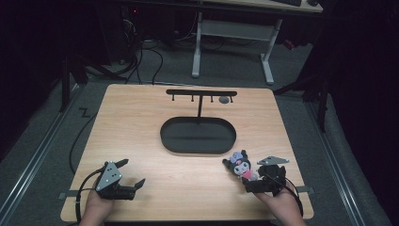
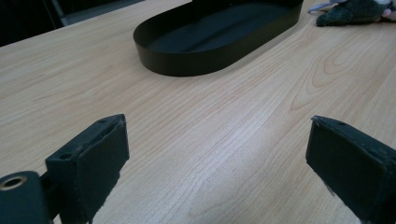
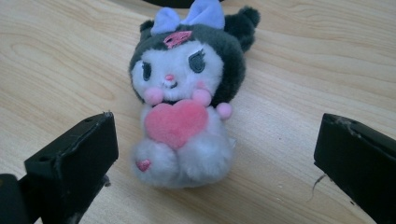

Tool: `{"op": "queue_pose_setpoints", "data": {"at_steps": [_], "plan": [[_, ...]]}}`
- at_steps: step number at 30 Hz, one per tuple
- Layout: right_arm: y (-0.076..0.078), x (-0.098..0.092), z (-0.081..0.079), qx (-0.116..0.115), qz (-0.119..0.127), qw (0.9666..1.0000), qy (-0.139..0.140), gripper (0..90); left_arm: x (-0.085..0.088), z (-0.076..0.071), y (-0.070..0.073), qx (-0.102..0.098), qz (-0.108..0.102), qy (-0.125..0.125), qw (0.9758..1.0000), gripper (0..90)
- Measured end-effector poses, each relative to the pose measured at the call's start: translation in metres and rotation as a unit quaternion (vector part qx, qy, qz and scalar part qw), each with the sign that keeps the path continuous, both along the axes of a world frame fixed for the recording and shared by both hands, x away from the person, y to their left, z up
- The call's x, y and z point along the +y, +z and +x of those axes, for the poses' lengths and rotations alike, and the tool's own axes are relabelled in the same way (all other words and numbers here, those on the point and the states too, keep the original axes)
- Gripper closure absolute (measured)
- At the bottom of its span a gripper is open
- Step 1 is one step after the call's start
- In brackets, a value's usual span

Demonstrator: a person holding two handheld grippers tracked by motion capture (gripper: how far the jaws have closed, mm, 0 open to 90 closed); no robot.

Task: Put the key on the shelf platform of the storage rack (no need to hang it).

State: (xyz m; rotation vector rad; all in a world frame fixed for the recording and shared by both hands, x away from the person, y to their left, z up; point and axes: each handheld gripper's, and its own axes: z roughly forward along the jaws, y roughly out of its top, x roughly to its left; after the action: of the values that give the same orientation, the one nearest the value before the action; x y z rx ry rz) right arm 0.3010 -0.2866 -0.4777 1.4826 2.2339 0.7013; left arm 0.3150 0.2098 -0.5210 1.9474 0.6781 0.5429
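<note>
Both my claws, left gripper and right gripper, gape; plush toy at twelve o'clock between right jaws.

Small plush toy on counter, near front right: dark hood with ears, lilac bow, white face, pink cheeks, pink heart held at chest. Lies face up, head toward oval tray, seemingly flat on its back. Black oval tray at counter centre, shallow wall; thin T-shaped hook stand rising from its far edge.
</note>
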Motion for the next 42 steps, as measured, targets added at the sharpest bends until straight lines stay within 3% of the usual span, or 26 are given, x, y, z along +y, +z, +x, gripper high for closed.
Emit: {"op": "queue_pose_setpoints", "data": {"at_steps": [8,9,18,23,29,42], "plan": [[0.007,0.006,0.006,0.025,-0.015,0.9995,0.014,0.0,0.000,-0.001,0.001,-0.003,0.000,0.000,1.0000,6.5],[0.008,0.008,0.006,0.034,-0.027,0.9988,0.023,0.0,-0.001,0.000,0.001,-0.004,0.003,-0.003,1.0000,6.5],[0.005,0.011,0.011,0.071,-0.051,0.9953,0.040,0.0,-0.001,0.000,0.000,-0.002,0.004,-0.006,1.0000,6.7],[0.005,0.019,0.012,0.093,-0.076,0.9909,0.060,0.0,-0.002,0.000,0.000,0.000,0.001,-0.004,1.0000,6.7],[0.004,0.023,0.015,0.108,-0.085,0.9883,0.067,0.0,0.000,0.000,0.000,0.001,0.002,-0.003,1.0000,6.7],[-0.003,0.032,0.029,0.156,-0.117,0.9768,0.088,2.6,0.001,0.002,-0.001,0.007,0.003,-0.006,1.0000,6.9]]}}
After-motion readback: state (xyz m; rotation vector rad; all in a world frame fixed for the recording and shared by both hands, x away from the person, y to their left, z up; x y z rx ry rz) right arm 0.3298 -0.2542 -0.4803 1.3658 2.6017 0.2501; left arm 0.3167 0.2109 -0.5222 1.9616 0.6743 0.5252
